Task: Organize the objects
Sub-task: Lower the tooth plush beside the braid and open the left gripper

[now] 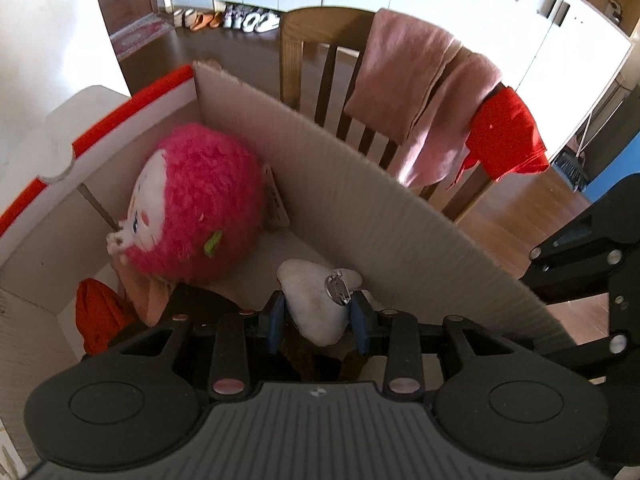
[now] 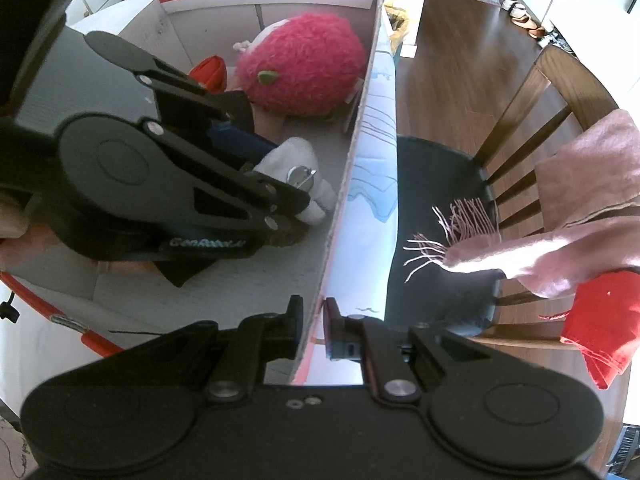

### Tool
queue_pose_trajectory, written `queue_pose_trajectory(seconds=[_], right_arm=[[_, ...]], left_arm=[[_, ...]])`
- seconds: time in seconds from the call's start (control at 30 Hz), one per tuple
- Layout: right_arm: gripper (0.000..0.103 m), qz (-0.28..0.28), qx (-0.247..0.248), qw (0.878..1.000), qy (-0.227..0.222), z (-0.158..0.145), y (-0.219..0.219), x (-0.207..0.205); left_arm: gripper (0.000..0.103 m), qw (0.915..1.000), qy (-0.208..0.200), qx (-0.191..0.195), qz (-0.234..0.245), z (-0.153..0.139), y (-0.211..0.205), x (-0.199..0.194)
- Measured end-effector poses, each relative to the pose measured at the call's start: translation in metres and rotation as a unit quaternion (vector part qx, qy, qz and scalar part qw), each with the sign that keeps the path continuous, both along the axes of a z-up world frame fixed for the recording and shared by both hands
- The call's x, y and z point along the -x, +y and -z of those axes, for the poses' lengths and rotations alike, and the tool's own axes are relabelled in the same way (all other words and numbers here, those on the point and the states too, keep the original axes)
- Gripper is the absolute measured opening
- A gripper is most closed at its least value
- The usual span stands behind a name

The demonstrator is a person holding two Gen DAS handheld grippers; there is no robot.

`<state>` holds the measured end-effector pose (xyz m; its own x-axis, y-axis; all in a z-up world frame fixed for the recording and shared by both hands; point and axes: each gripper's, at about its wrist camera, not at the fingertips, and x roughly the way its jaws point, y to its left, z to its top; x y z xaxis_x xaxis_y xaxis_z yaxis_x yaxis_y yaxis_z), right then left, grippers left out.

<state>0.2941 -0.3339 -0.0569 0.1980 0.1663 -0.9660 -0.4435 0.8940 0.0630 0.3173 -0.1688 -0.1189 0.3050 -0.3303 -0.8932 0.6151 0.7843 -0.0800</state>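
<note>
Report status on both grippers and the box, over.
Left gripper shut on white plush toy, low inside cardboard box. Right gripper clamped on box wall. Pink plush beside it, not blocking.

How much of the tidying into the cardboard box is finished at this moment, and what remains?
Done: the pink plush toy and an orange cloth lie inside the cardboard box. In hand: the left gripper holds a small white plush low inside the box, not released; the right gripper clamps the box wall. Possibly left: the pink scarf and red cloth on the chair.
</note>
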Motion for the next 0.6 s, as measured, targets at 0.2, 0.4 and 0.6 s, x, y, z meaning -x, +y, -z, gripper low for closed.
queue_pose_trajectory(seconds=[0.2,0.4,0.6], right_arm=[[0.009,-0.001,0.001,1.0,0.001,0.001,0.0,0.0],[0.009,-0.001,0.001,1.0,0.002,0.001,0.0,-0.001],[0.009,-0.002,0.002,1.0,-0.001,0.0,0.0,-0.001]], left_arm=[[0.036,1.0,0.005,-0.005,0.003,0.004,0.001,-0.002],[0.057,1.0,0.0,0.002,0.003,0.002,0.003,-0.002],[0.057,0.9999,-0.005,0.01,0.005,-0.007,0.011,0.002]])
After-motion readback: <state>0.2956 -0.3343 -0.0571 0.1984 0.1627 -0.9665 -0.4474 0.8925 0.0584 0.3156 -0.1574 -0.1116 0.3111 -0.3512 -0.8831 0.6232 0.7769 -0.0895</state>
